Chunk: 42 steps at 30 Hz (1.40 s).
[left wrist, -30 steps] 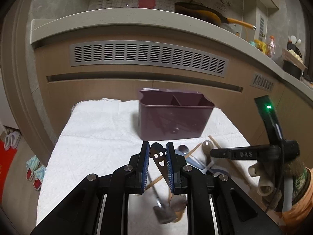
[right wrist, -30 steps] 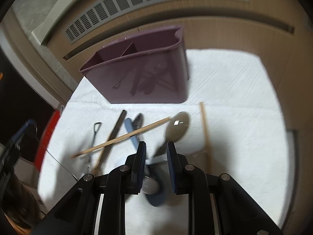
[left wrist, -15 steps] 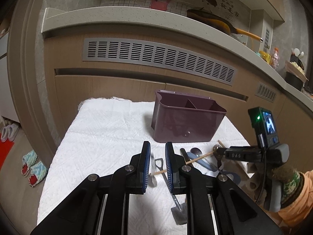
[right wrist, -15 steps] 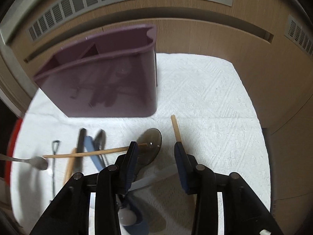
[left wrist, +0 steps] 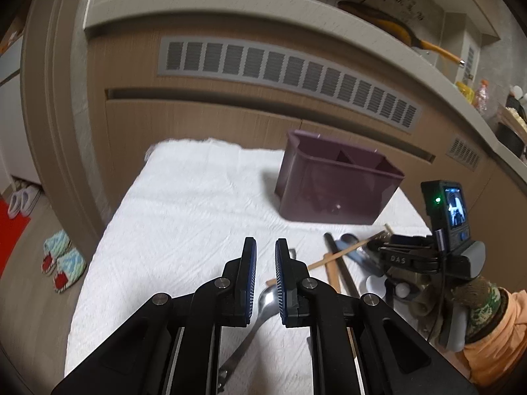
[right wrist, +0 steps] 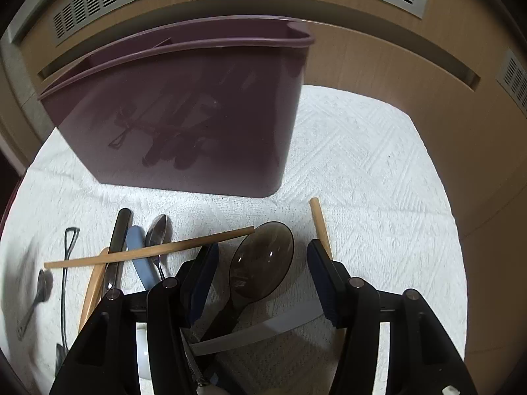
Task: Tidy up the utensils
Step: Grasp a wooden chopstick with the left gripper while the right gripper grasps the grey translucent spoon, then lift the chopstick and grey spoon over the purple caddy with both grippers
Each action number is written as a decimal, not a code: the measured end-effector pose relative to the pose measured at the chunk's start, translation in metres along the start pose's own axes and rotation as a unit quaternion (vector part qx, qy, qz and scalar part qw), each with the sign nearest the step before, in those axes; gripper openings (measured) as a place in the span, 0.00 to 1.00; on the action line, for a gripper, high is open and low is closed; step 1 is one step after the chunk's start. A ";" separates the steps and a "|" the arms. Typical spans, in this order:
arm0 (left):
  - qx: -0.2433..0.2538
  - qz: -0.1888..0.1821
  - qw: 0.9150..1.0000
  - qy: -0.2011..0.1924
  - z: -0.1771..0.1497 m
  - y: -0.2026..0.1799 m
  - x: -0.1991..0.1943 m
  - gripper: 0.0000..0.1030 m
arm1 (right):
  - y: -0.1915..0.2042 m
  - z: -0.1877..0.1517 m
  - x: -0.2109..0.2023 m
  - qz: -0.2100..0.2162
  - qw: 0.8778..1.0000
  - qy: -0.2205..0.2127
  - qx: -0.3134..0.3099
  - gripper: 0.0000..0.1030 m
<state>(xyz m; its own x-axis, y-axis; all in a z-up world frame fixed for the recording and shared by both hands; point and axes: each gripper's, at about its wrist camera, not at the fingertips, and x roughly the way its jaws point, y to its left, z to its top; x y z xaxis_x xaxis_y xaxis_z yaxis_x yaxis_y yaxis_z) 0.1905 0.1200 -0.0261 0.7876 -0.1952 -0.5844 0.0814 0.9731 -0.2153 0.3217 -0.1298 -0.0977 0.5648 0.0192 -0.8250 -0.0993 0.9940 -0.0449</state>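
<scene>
Looking along your left tongs [left wrist: 263,247], you see the jaws standing a narrow gap apart with nothing between them. A metal spoon [left wrist: 260,309] lies on the white cloth [left wrist: 197,217] just below them, its bowl beside the right finger and its handle running back toward you under the tool. The purple utensil caddy [left wrist: 332,187] stands farther off and to the right, near the cabinet front [left wrist: 197,121], its inner dividers showing at the rim. Between the caddy and your right hand lies a loose pile of utensils, crossed by a wooden chopstick [left wrist: 349,250].

Your right tongs [right wrist: 262,253] are spread wide and hold nothing. The bowl of a dark translucent spoon [right wrist: 263,260] lies on the cloth right between the fingers, its handle pointing back under the tool. A second chopstick [right wrist: 319,220] lies just beside the right finger and points toward the caddy [right wrist: 184,112], which fills the far side of this view. The first chopstick [right wrist: 148,251] crosses the pile on the left, its tip touching the dark spoon's rim. Under it lie a black-handled utensil [right wrist: 118,233], a pale blue handle [right wrist: 140,256] and a small metal spoon [right wrist: 156,230]. A thin wire-handled tool [right wrist: 67,263] lies farther left, apart from the pile.
</scene>
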 end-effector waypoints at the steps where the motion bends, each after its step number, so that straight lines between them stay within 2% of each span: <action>1: -0.003 0.003 1.000 0.005 -0.001 0.001 0.001 0.12 | 0.002 0.000 -0.001 0.003 1.000 -0.001 -0.010 0.44; 2: -0.006 0.006 1.000 0.008 -0.002 0.002 0.001 0.12 | 0.005 0.000 -0.002 0.007 1.000 -0.001 -0.023 0.34; 8: 0.000 0.023 0.999 0.040 -0.008 0.008 0.002 0.13 | 0.011 -0.004 -0.024 0.025 0.998 -0.025 -0.058 0.33; 11: 0.034 -0.008 0.997 0.062 -0.013 -0.006 0.010 0.15 | 0.004 -0.005 -0.039 0.035 0.997 -0.037 -0.059 0.33; 15: 0.102 -0.073 0.988 0.094 -0.009 -0.041 0.034 0.18 | -0.010 -0.009 -0.059 0.040 0.996 -0.055 -0.056 0.33; 18: 0.152 -0.111 0.974 0.123 -0.002 -0.075 0.061 0.19 | -0.020 -0.012 -0.065 0.052 0.995 -0.060 -0.052 0.33; 21: 0.215 -0.134 0.956 0.148 0.000 -0.112 0.089 0.19 | -0.030 -0.014 -0.067 0.057 0.995 -0.066 -0.044 0.32; 26: 0.328 -0.148 0.914 0.186 -0.010 -0.157 0.120 0.20 | -0.056 -0.017 -0.070 0.064 0.995 -0.069 -0.023 0.32; 28: 0.345 -0.153 0.904 0.202 -0.013 -0.167 0.129 0.24 | -0.065 -0.018 -0.069 0.063 0.996 -0.069 -0.015 0.32; 30: 0.348 -0.147 0.902 0.210 -0.011 -0.172 0.138 0.26 | -0.074 -0.019 -0.065 0.064 0.996 -0.066 -0.007 0.32; 32: 0.325 -0.148 0.907 0.224 -0.005 -0.174 0.148 0.25 | -0.079 -0.021 -0.060 0.068 0.996 -0.061 0.002 0.32; 36: 0.245 -0.154 0.916 0.278 0.004 -0.169 0.172 0.33 | -0.083 -0.024 -0.053 0.074 0.996 -0.053 0.010 0.32; 38: 0.234 -0.149 0.919 0.280 0.008 -0.169 0.174 0.33 | -0.083 -0.025 -0.053 0.075 0.996 -0.052 0.010 0.32; 39: 0.238 -0.143 0.919 0.279 0.007 -0.171 0.174 0.29 | -0.082 -0.025 -0.054 0.075 0.996 -0.053 0.009 0.32; 42: 0.252 -0.115 0.928 0.249 -0.003 -0.174 0.164 0.26 | -0.079 -0.026 -0.058 0.076 0.995 -0.057 0.008 0.32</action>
<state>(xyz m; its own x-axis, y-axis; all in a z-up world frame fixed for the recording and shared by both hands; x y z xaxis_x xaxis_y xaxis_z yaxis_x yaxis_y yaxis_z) 0.3035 -0.0821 -0.0870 0.3436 -0.3147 -0.8848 0.5860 0.8081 -0.0599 0.2756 -0.2124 -0.0603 0.6336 0.1806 -0.7523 -0.1784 0.9803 0.0851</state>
